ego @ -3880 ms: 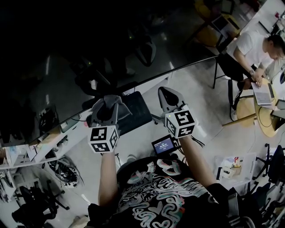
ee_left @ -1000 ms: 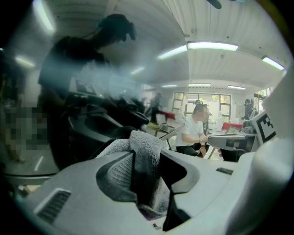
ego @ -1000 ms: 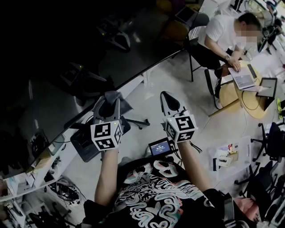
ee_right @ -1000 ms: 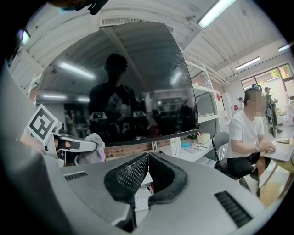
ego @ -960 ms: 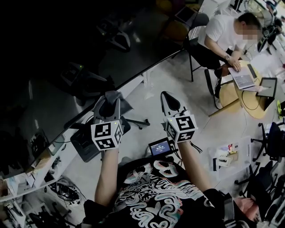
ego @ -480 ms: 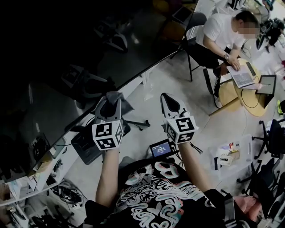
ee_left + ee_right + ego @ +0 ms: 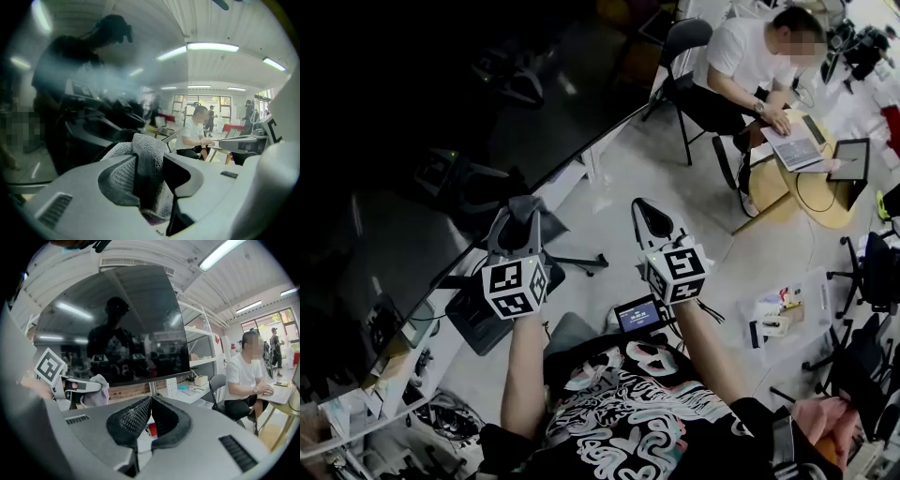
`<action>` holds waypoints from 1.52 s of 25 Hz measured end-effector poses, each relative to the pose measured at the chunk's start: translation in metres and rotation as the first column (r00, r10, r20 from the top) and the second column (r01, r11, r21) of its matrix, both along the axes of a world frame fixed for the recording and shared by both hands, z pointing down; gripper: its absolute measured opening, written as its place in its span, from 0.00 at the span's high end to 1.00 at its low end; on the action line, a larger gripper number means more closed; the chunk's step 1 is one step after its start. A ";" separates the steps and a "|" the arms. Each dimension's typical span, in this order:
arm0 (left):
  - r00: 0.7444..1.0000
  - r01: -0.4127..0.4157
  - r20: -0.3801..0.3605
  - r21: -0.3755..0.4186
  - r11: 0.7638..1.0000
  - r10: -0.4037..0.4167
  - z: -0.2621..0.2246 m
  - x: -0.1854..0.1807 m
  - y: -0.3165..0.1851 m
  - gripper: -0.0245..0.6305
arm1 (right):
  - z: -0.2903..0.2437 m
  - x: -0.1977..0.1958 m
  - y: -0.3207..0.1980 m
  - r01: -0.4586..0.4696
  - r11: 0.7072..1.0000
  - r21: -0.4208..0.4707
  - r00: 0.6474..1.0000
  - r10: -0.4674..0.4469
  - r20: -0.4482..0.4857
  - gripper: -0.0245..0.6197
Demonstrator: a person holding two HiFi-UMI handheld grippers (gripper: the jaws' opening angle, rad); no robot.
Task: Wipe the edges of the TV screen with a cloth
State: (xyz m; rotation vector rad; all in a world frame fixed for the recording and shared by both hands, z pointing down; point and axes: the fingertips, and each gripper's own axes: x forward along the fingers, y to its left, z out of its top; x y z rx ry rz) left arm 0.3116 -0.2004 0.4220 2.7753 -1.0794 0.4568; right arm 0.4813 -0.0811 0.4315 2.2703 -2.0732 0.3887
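Note:
The big dark TV screen (image 7: 441, 112) fills the upper left of the head view; its lower edge (image 7: 572, 159) runs diagonally above the grippers. My left gripper (image 7: 525, 211) is shut on a grey cloth (image 7: 530, 208), which bulges out between its jaws (image 7: 147, 159) right in front of the glossy screen (image 7: 84, 93). My right gripper (image 7: 649, 214) is shut with nothing in it and hangs off to the right of the screen's corner. In the right gripper view the TV screen (image 7: 112, 329) stands ahead and the left gripper with the cloth (image 7: 96, 391) shows at the left.
A person in a white shirt (image 7: 741, 56) sits at a round table (image 7: 811, 178) with a laptop at the upper right. A black office chair (image 7: 492, 300) stands under the left gripper. White shelving (image 7: 403, 352) runs below the screen. A small lit display (image 7: 637, 314) hangs near my chest.
The view has drifted along the screen toward its right end; both grippers sit slightly lower in the frame. The left gripper still holds the cloth and the right stays shut.

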 end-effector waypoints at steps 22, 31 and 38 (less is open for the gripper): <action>0.995 -0.099 -0.017 -0.010 0.995 0.099 0.002 0.056 0.002 0.74 | -0.006 0.058 0.050 -0.171 0.985 -0.013 0.985 0.170 -0.012 0.92; 0.991 -0.129 -0.022 -0.014 0.991 0.129 0.004 0.077 -0.002 0.74 | -0.011 0.073 0.050 -0.198 0.980 -0.007 0.980 0.198 -0.020 0.92; 0.987 -0.155 -0.036 -0.023 0.988 0.154 0.002 0.095 -0.004 0.74 | -0.017 0.081 0.049 -0.207 0.978 -0.004 0.978 0.207 -0.037 0.92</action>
